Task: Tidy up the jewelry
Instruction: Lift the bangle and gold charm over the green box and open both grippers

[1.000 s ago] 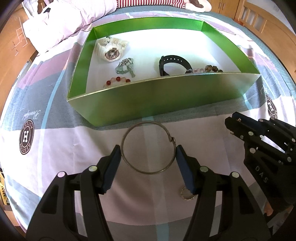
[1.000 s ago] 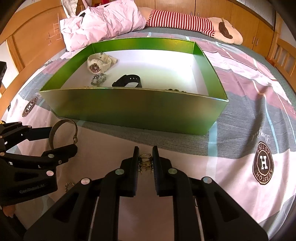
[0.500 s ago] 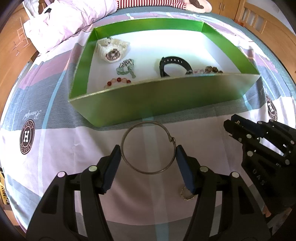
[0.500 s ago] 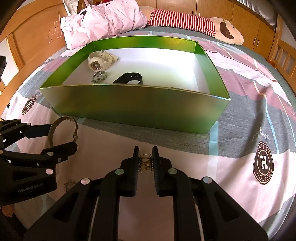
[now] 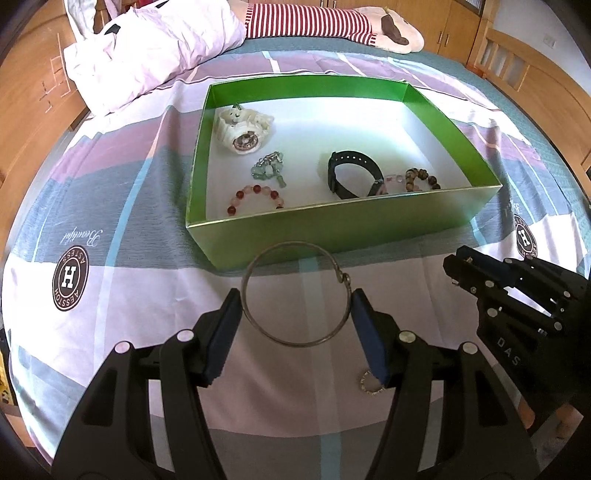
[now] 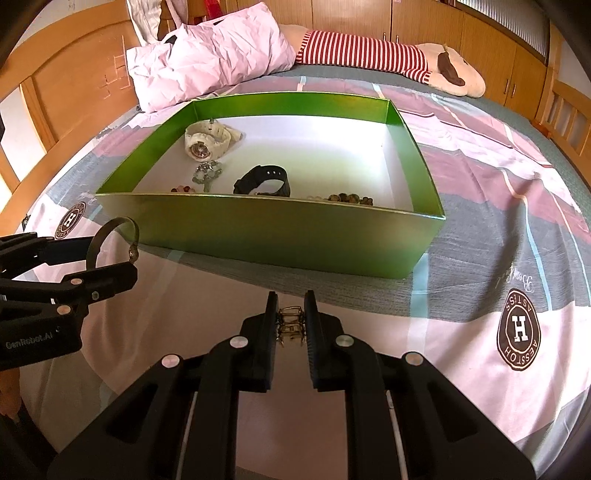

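My left gripper (image 5: 295, 300) is shut on a thin metal bangle (image 5: 291, 243), one pad pressing on each side, held above the bedsheet just before the green box (image 5: 332, 236). The right wrist view shows the same bangle (image 6: 114, 221) at the left edge. My right gripper (image 6: 291, 306) is shut on a small gold openwork piece (image 6: 290, 325), also short of the box's near wall (image 6: 277, 229). Inside the box lie a white watch (image 5: 242, 131), a green bead charm (image 5: 267, 170), a red bead bracelet (image 5: 255, 195), a black band (image 5: 351, 173) and a brown bead bracelet (image 5: 421, 177).
A small sparkly ring (image 5: 369, 384) lies on the sheet under my left gripper's right finger. A pink pillow (image 5: 147, 48) and a striped plush toy (image 5: 314, 22) lie behind the box. A wooden bed frame (image 6: 74, 85) runs along the left.
My left gripper has risen a little with the bangle, so more of the box floor shows. The right gripper keeps its hold and has barely moved.
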`<state>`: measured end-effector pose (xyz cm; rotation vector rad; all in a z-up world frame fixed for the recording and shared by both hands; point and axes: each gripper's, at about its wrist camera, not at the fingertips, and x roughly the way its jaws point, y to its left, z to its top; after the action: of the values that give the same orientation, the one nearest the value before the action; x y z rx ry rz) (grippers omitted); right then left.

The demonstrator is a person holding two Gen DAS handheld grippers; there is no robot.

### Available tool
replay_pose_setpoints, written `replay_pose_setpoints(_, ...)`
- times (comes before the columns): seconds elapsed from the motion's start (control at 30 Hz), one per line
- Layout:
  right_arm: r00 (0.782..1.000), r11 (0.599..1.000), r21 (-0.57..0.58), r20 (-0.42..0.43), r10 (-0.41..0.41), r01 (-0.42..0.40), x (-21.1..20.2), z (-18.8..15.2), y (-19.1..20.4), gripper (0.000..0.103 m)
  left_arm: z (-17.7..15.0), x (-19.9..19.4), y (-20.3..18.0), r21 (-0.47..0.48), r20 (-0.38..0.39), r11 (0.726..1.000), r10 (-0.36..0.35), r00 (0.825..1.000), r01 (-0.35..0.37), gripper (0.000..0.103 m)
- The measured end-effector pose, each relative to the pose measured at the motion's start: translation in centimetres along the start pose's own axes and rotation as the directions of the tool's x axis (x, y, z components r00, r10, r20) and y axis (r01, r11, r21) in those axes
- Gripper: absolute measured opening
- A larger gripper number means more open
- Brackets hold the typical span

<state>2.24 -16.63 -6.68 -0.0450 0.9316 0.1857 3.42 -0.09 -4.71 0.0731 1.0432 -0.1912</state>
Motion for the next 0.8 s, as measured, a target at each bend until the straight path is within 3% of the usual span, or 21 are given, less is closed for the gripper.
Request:
replay_pose_setpoints(0.47, 1.000, 1.000, -0.010, -0.007, 0.011, -0.011, 0.2, -0.1, 0.6, 0.015, -0.2, -0.3, -0.2, 0.007, 0.013, 1.000, 0.003, 1.000, -0.003, 0.061)
replay_pose_setpoints(0.57, 0.999, 0.999, 0.013, 0.024, 0.039, -0.039, -0.6, 0.3, 0.3, 0.015, 0.1, -1.7, 0.3, -0.022, 0.072, 1.000, 0.000, 0.997, 0.001, 0.061)
replay_pose_setpoints(0.7, 0.988, 0.996, 0.029, 0.134, 0.078, -0.082, -3.1, 1.7, 0.3, 0.015, 1.3, -4.4, 0.9, -0.039, 0.204, 0.999, -0.012, 0.979, 0.020, 0.061)
replay_pose_setpoints(0.8, 0.977, 0.993, 0.045, 0.189, 0.097, -0.107, -4.3, 2.8, -0.1, 0.015, 2.0, -5.0, 1.2, -0.050, 0.241, 0.999, -0.003, 0.970, 0.015, 0.061)
